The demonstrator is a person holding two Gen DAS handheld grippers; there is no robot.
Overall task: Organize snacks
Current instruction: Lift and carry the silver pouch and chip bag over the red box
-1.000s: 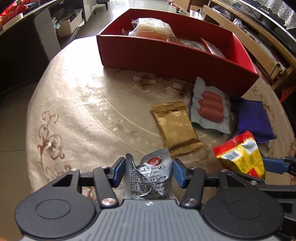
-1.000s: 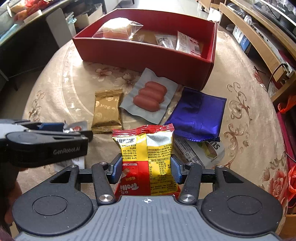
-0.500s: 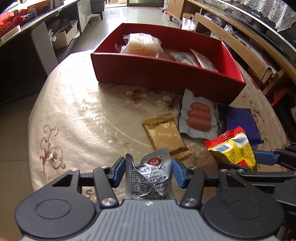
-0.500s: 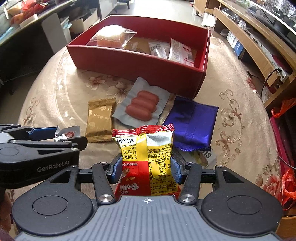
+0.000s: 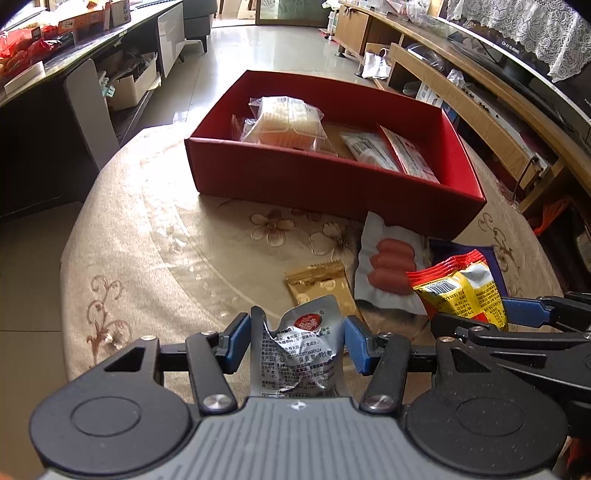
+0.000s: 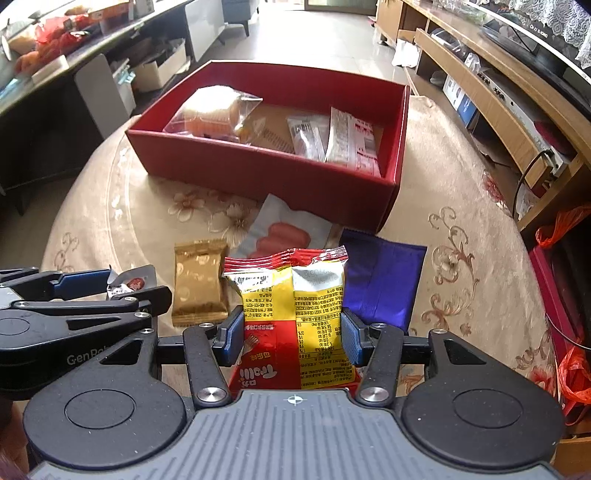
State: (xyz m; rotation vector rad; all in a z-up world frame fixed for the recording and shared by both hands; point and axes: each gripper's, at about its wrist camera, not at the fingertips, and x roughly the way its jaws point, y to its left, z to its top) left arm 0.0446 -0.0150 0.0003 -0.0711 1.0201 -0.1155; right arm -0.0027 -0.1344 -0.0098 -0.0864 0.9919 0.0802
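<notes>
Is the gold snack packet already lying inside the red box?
No, the gold snack packet lies on the tablecloth in front of the red box.

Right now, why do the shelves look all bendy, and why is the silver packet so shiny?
Left wrist view: the fisheye lens curves the wooden shelves near the edge; daylight glints off the crinkled silver packet in the left gripper. Right wrist view: same bending at the edges, and glare whitens the floor beyond the red box.
</notes>
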